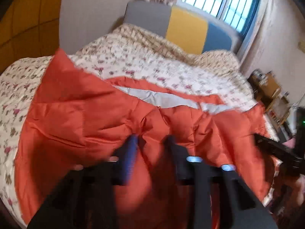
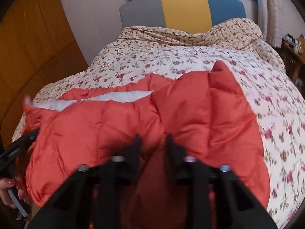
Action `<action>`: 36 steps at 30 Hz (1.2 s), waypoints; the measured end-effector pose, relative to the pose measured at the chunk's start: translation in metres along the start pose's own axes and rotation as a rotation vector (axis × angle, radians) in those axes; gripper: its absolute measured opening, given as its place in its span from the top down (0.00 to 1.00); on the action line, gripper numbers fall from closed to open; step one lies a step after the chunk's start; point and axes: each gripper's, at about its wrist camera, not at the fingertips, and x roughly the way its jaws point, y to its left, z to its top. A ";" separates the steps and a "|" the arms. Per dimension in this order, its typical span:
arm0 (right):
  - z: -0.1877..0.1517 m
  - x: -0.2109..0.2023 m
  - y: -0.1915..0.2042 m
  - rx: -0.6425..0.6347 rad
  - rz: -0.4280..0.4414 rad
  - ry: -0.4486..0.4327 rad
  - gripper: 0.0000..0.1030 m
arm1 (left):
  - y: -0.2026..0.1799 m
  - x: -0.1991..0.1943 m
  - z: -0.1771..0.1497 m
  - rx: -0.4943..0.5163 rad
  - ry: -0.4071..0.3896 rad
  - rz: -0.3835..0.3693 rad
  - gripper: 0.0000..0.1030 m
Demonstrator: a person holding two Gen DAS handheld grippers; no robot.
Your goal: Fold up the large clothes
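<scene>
Floral quilted bed (image 2: 171, 57) carries a puffy, shiny orange jacket (image 2: 118, 122); left gripper (image 1: 152, 139) and right gripper (image 2: 152, 139) jaws each pinch its fabric.

I see soft daylight from the barred window (image 1: 219, 0), slightly blown out; motion blur smears both views, and fisheye bending darkens the corners.

A home bedroom: a bed (image 2: 171, 61) under a floral quilt, its padded headboard (image 2: 183, 9) below a curtained, barred window (image 1: 219, 0).
</scene>
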 end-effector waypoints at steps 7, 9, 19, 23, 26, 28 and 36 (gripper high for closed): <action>0.044 0.024 -0.009 0.019 0.021 -0.030 0.99 | -0.007 0.024 0.052 0.055 -0.051 0.093 0.96; 0.057 0.044 -0.009 0.002 0.003 -0.013 0.99 | -0.005 0.042 0.062 0.083 -0.056 0.123 0.96; 0.059 0.111 -0.031 0.026 -0.033 0.003 1.00 | 0.013 0.105 0.086 0.094 -0.010 0.176 0.96; 0.058 0.123 -0.033 0.027 -0.032 -0.009 1.00 | 0.021 0.126 0.088 0.066 0.027 0.166 0.96; 0.057 0.127 -0.035 0.038 -0.027 -0.022 1.00 | 0.021 0.133 0.087 0.072 0.027 0.177 0.96; 0.056 0.129 -0.035 0.042 -0.029 -0.032 1.00 | 0.022 0.137 0.086 0.067 0.030 0.172 0.96; 0.053 0.133 -0.037 0.053 -0.017 -0.043 1.00 | 0.025 0.141 0.084 0.059 0.037 0.161 0.96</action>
